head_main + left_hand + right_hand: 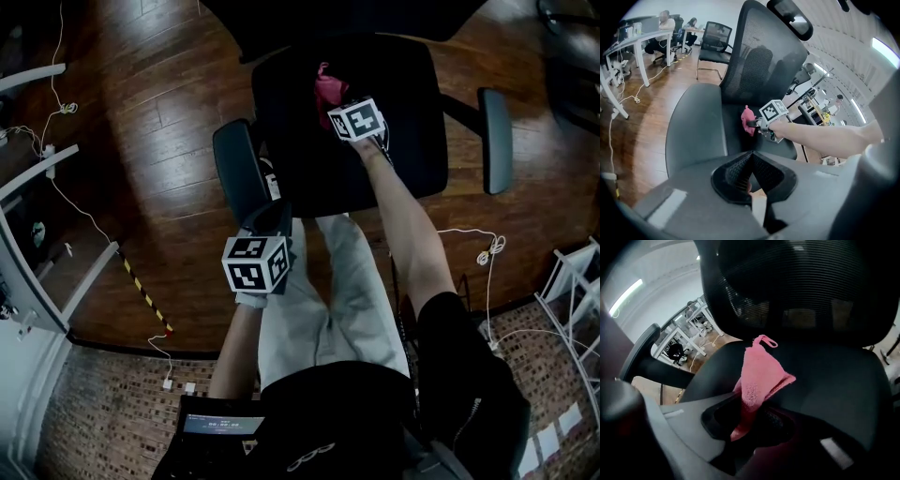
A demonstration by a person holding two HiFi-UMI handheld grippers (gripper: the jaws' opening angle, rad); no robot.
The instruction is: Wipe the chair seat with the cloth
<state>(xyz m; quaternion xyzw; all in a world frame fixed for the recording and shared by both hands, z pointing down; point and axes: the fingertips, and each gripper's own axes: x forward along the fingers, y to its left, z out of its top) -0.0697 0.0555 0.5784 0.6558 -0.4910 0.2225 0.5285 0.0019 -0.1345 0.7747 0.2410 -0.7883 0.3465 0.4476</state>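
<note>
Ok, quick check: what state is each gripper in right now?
Left gripper: closed, nothing between its jaws.
Right gripper: closed on the pink cloth.

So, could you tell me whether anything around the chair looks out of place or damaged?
Nothing stands out. The chair seat shows no spill or tear that I can see. The pink cloth is bunched in the right gripper over the seat, as you would expect for wiping. The left gripper is shut and empty.
</note>
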